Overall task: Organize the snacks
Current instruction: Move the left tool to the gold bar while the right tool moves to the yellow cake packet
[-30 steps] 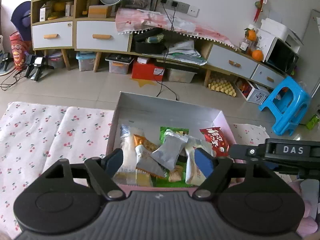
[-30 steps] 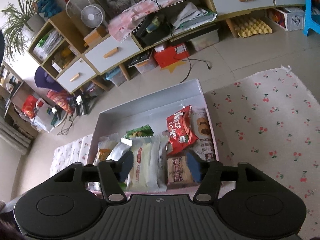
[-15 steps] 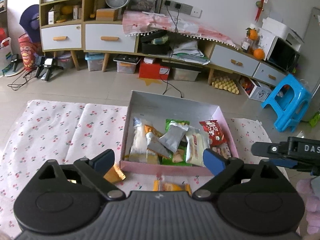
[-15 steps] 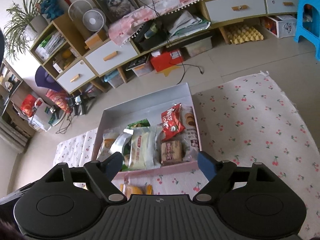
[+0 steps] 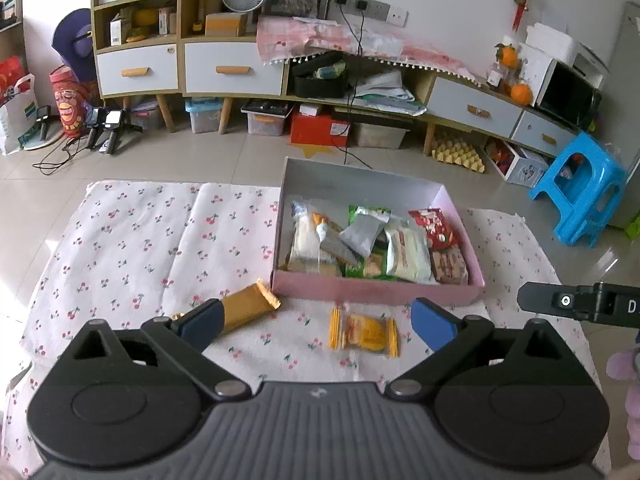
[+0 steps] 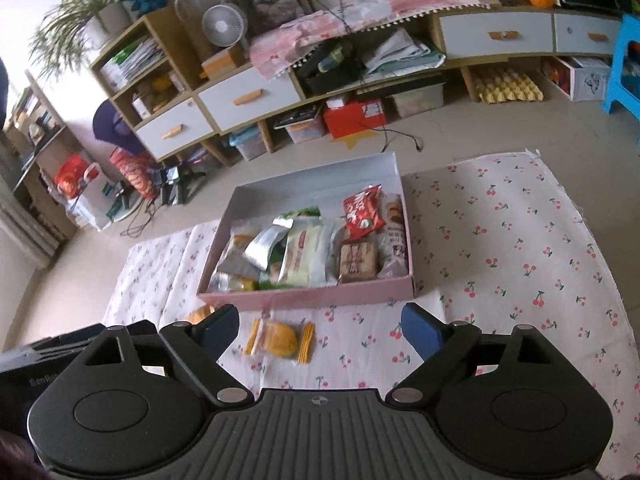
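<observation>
Both the left hand-held gripper (image 5: 316, 322) and the right hand-held gripper (image 6: 320, 328) have just been opening, and now their jaws stand wide apart with nothing held between them. The pink box (image 5: 376, 290) full of snacks lies on the cherry-print cloth (image 5: 132, 248) just beyond the fingertips. In front of the box, between the left fingers, lies a yellow snack packet (image 5: 364, 333), and a gold bar (image 5: 248, 307) lies partly behind the left finger.

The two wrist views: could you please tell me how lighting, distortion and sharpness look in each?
Left wrist view: even daylight, a bright patch at the left edge of the cloth; the cabinet bows from the fisheye; the box is sharp. Right wrist view: similar soft light, the whole room tilts and curves; the yellow snack is sharp.
</observation>
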A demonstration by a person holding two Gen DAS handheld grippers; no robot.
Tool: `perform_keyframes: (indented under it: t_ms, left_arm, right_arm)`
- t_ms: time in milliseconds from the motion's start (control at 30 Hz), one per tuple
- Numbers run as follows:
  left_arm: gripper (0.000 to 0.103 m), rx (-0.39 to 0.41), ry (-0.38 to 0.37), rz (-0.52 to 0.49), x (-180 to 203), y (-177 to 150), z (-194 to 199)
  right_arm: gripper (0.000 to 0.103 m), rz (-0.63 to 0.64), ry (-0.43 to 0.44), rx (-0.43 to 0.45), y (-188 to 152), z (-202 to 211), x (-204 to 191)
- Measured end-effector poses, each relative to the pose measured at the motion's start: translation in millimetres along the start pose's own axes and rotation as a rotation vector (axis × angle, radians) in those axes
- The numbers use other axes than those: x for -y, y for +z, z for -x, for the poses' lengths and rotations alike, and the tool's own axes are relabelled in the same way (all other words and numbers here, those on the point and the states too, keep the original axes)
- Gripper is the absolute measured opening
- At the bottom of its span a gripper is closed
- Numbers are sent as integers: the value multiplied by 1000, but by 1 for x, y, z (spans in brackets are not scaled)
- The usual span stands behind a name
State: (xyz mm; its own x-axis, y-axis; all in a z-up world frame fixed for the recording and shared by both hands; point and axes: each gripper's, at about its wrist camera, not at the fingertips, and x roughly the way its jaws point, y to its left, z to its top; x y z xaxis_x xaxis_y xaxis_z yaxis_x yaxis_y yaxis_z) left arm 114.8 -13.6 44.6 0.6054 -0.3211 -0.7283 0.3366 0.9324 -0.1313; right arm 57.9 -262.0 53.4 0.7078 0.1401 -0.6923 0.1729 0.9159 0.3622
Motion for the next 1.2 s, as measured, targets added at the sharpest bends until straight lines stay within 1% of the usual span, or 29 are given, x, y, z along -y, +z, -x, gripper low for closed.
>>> perform_keyframes:
  t_ms: [233, 367, 500, 567, 667, 800, 867, 933, 1033, 1100, 1167, 1200]
  left_arm:
    - [100, 15, -7, 5, -5, -19, 2]
    - [100, -16, -29, 4, -8, -30, -1]
    - [100, -6, 2, -40, -11, -38, 1]
    - [100, -9, 13, -46, -15, -41, 0]
    - [100, -15, 25, -40, -24, -44, 0]
    - [100, -19, 68, -20, -36, -47, -5]
    - [100, -9, 98, -10, -42, -46, -7]
    - [100, 8, 109, -8, -46, -45, -10]
    - [100, 35, 98, -35, -52, -45, -18]
    - [100, 76, 79, -81, -54, -47, -24]
    - [100, 112, 68, -154, -56, -51, -32]
    - [100, 115, 73, -186, -59, -53, -37]
  right_arm:
    - [90, 63, -7, -1, -20, -1, -6]
    - [90, 96, -9, 8, -28, 1, -7]
    - [90, 133, -17, 33, -36, 5, -7]
    - [90, 150, -33, 43, -39, 5, -5]
    - [90, 145, -42, 43, -42, 2, 1]
    - [91, 129, -52, 53, -44, -4, 10]
    - [91, 131, -57, 62, -44, -8, 13]
    - [91, 113, -62, 66, -43, -12, 17]
    - [91, 82, -49, 54, -43, -19, 23]
    - [91, 83, -46, 54, -44, -23, 24]
    - [91, 130, -25, 60, -48, -27, 21]
    - [91, 174, -12, 57, -50, -30, 18]
